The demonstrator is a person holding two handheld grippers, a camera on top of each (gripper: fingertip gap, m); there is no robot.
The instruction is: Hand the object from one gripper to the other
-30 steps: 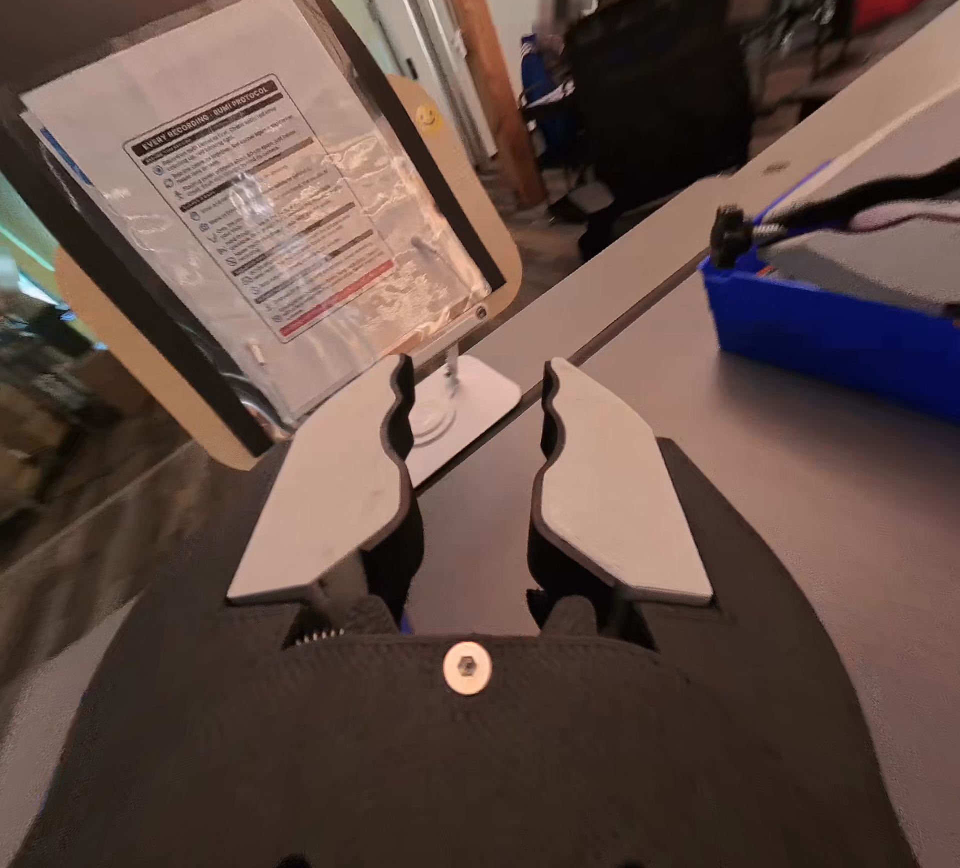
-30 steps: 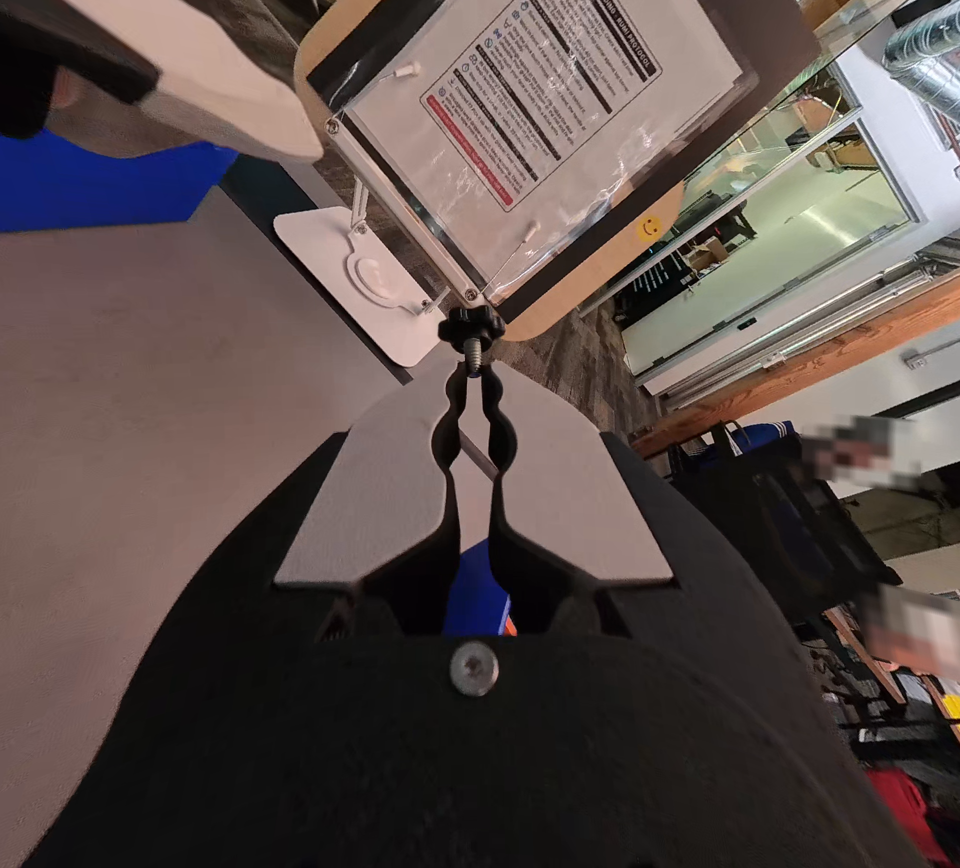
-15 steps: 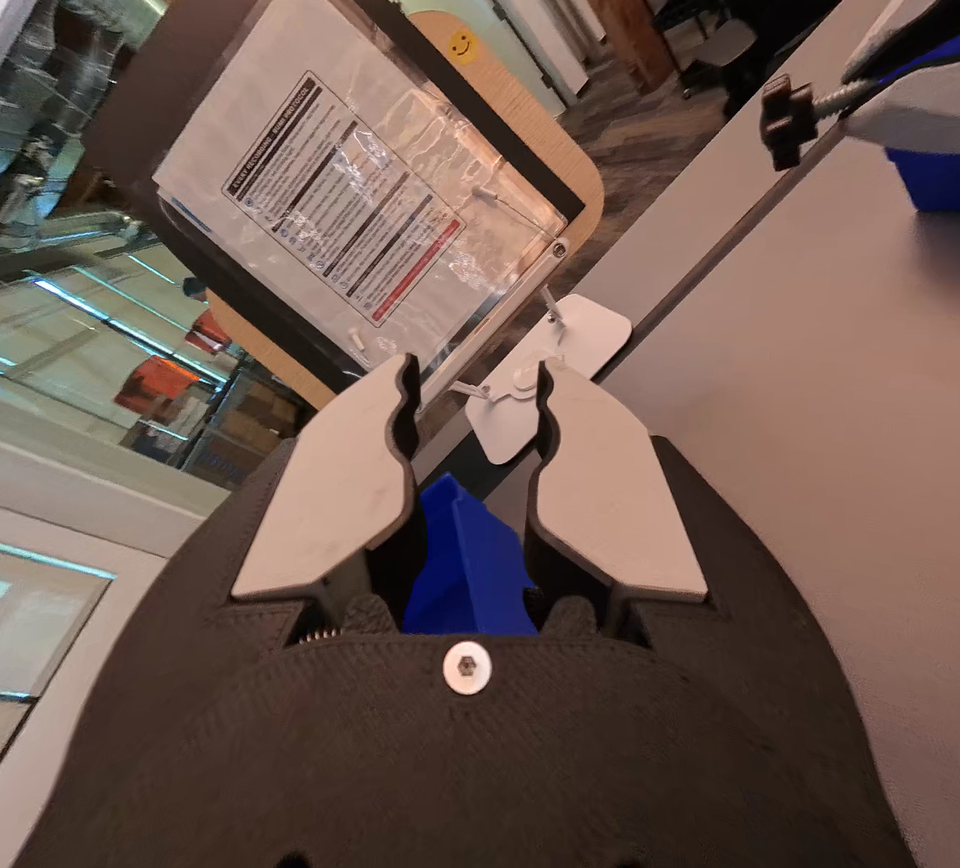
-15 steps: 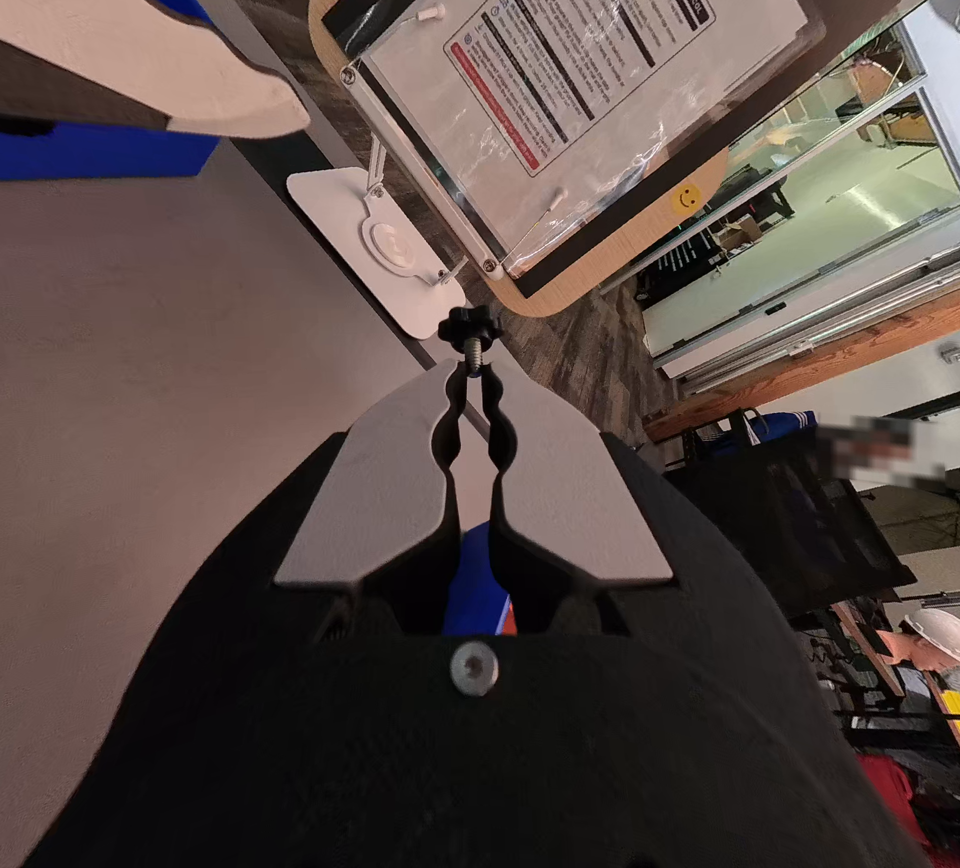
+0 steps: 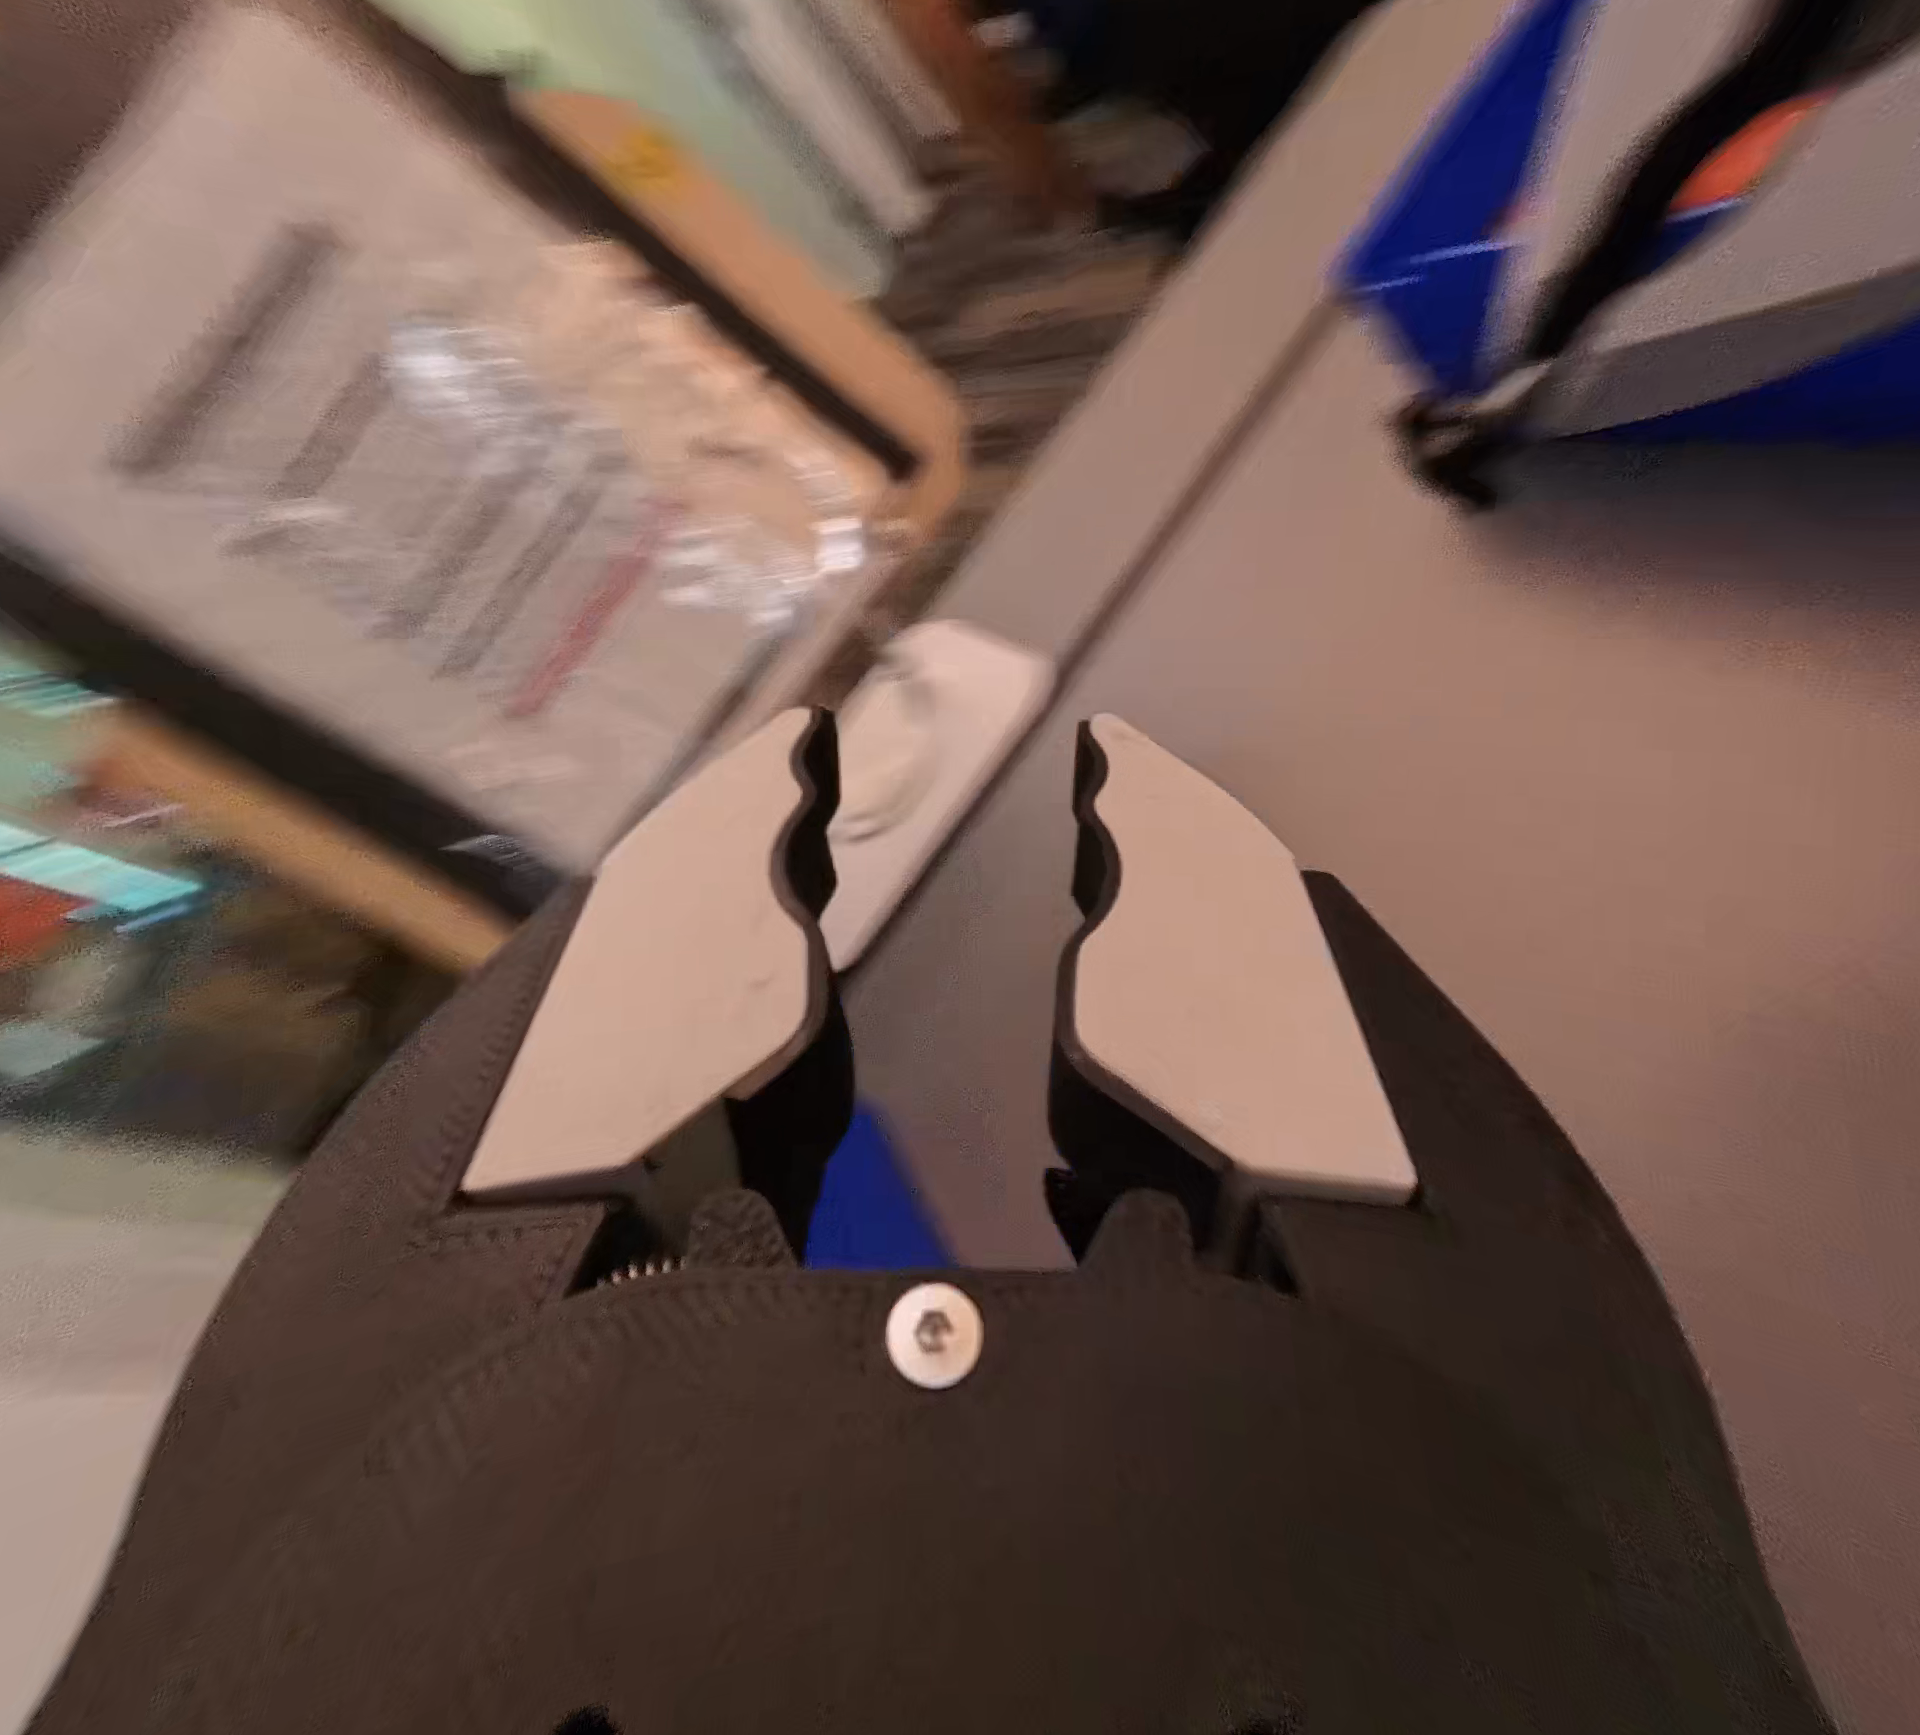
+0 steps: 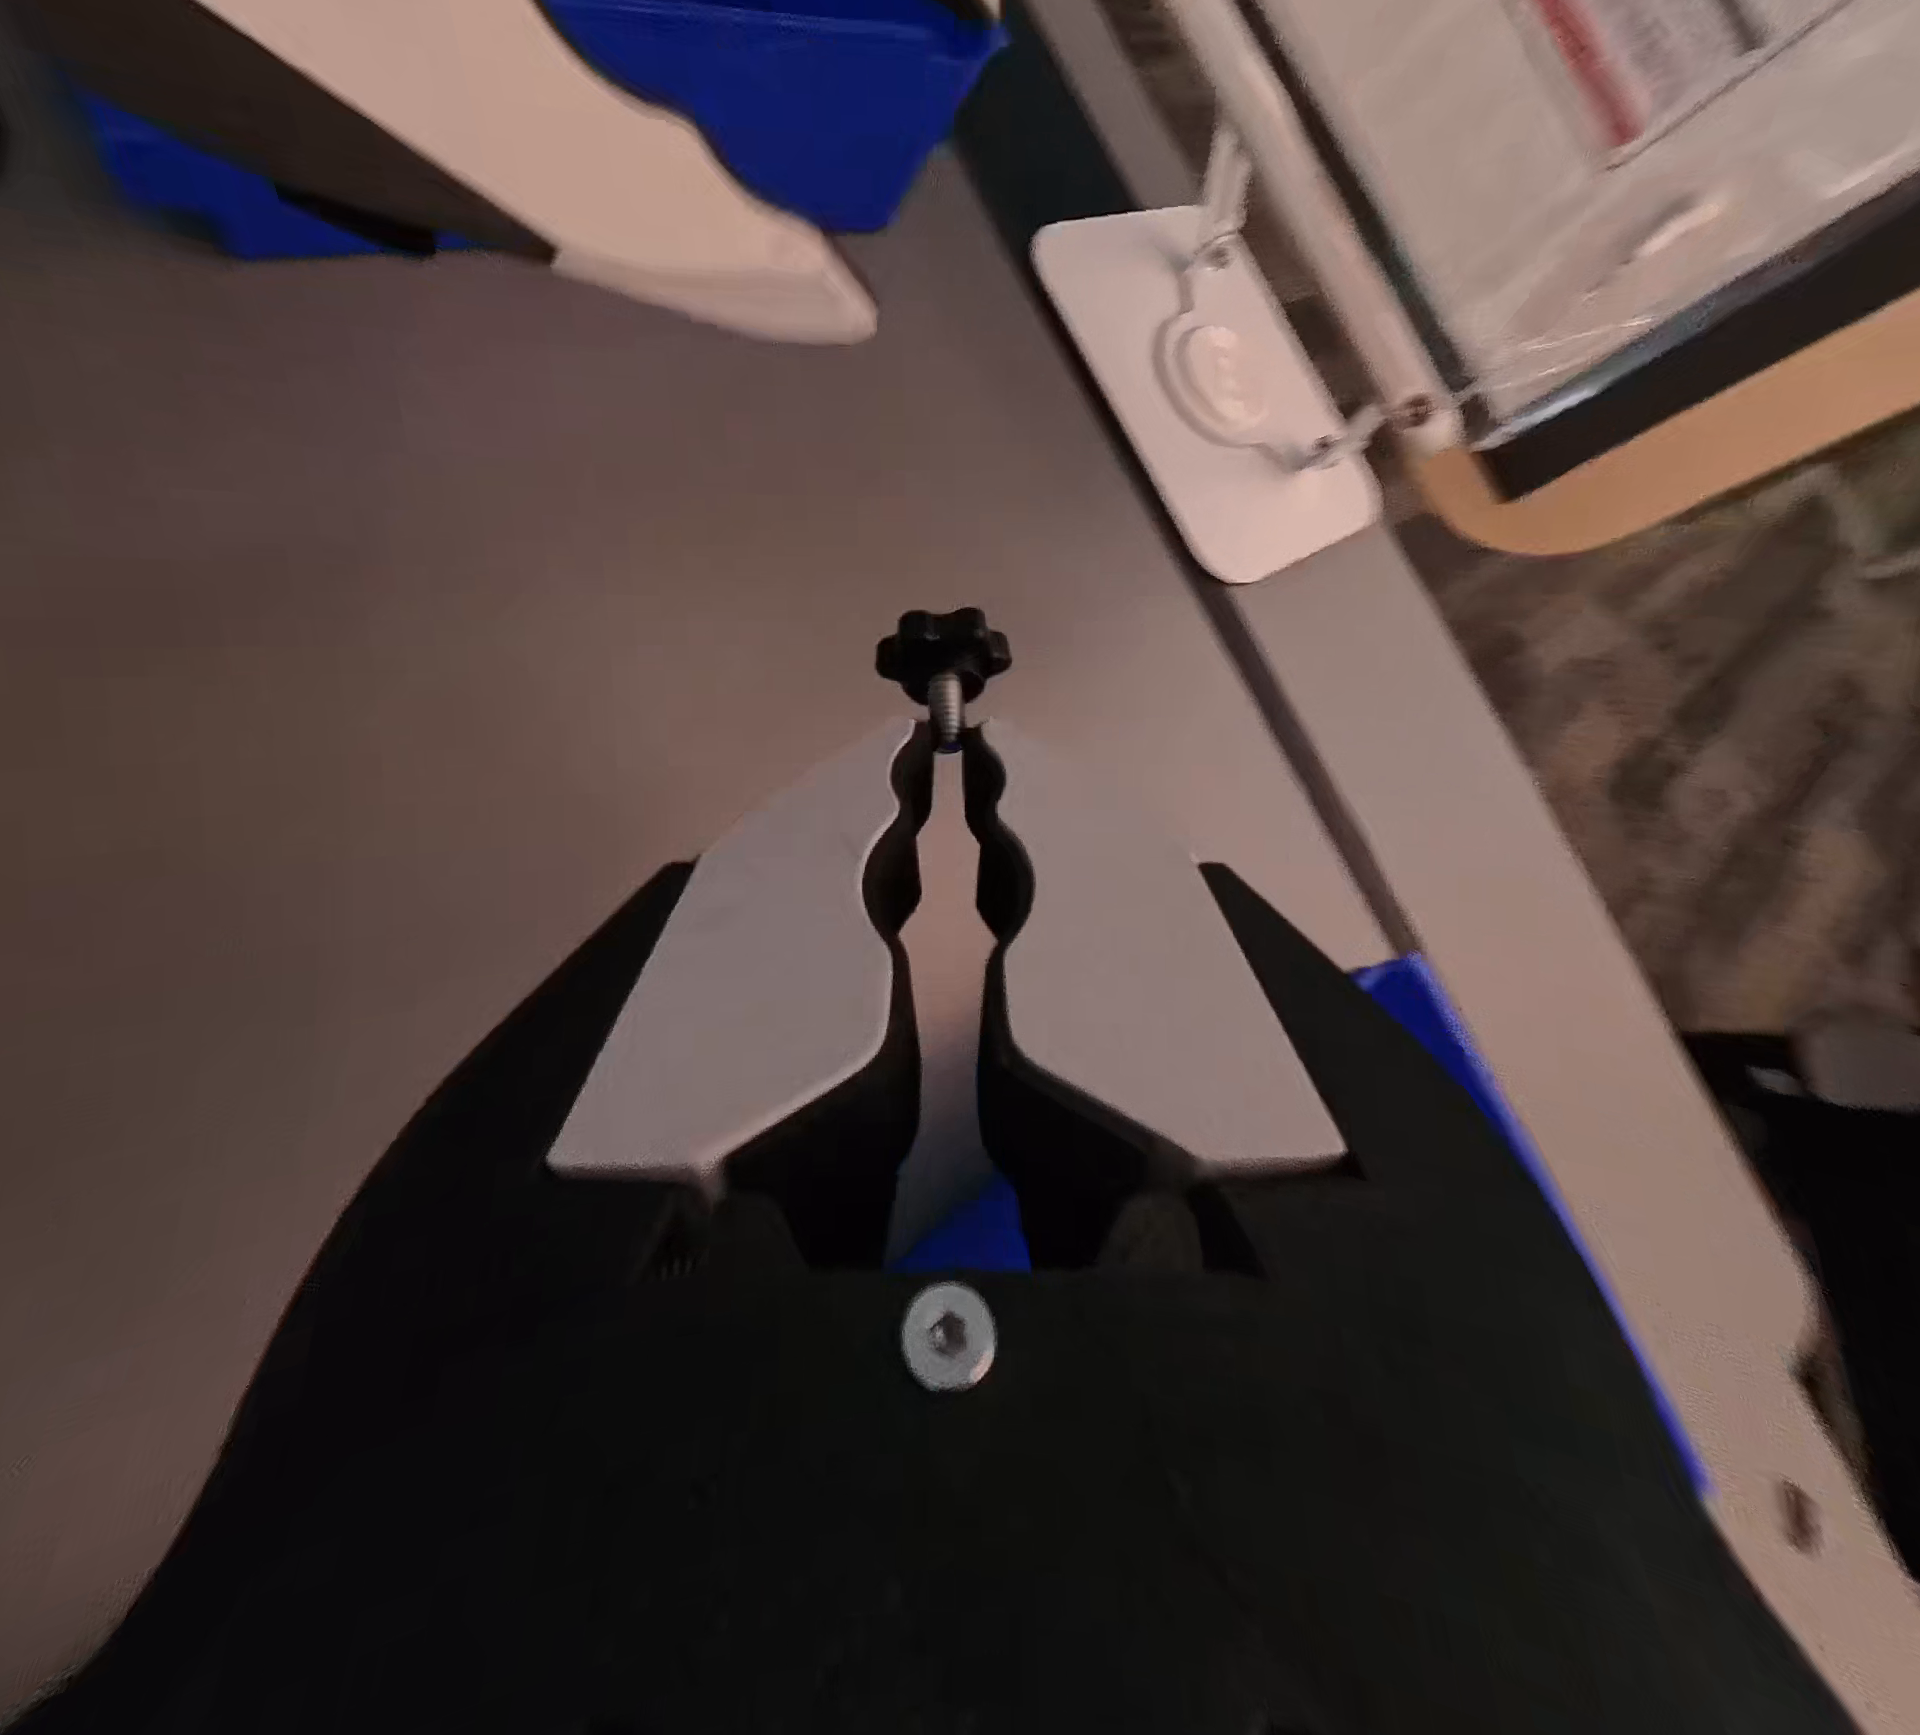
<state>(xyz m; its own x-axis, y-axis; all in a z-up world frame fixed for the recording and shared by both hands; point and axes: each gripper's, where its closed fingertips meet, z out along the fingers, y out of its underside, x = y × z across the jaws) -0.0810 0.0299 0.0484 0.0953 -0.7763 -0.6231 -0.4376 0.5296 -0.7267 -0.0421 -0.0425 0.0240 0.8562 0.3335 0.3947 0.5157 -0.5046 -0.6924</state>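
The object is a small screw with a black star knob (image 6: 943, 646). My right gripper (image 6: 948, 735) is shut on its threaded shank, with the knob sticking out past the tips above the grey table (image 6: 468, 542). My left gripper (image 5: 956, 727) is open and empty. In the right wrist view the left gripper's fingers (image 6: 582, 158) show at the upper left, apart from the knob. In the blurred left wrist view the knob (image 5: 1449, 451) shows at the upper right, at the tip of the right gripper's fingers (image 5: 1725, 314).
A blue bin (image 6: 790, 75) stands on the table behind the left gripper and also shows in the left wrist view (image 5: 1439, 262). A sign board (image 6: 1558, 75) on a white base (image 6: 1205, 397) stands at the table edge. Another blue bin edge (image 6: 1403, 989) lies beside the right gripper.
Both views have swung and are now blurred. The right gripper has tilted down toward the table, still holding the knob screw. The left gripper stays open and looks nearer to the right one.
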